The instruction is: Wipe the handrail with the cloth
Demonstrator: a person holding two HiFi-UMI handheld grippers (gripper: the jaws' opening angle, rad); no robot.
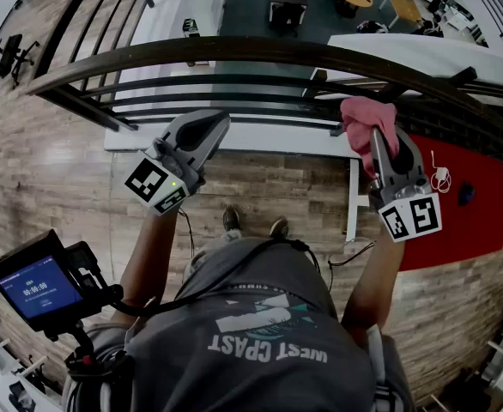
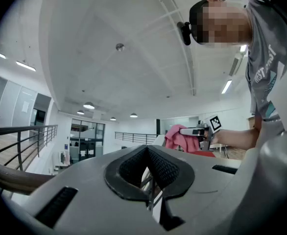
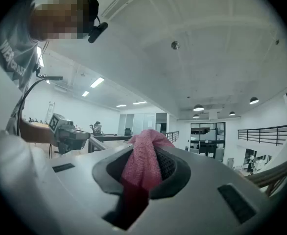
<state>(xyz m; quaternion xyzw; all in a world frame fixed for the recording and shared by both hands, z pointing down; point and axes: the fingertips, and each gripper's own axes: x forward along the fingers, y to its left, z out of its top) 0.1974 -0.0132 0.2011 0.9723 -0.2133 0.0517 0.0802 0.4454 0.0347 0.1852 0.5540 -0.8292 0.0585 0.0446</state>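
Shirt print "WEST COAST"; left gripper jaws together, empty; right gripper clamps pink cloth.

Grey T-shirt printed "WEST COAST" in white capitals, upside down in the head view, blue screen at lower left with small white digits resembling "00:00:00", other lines too small to read
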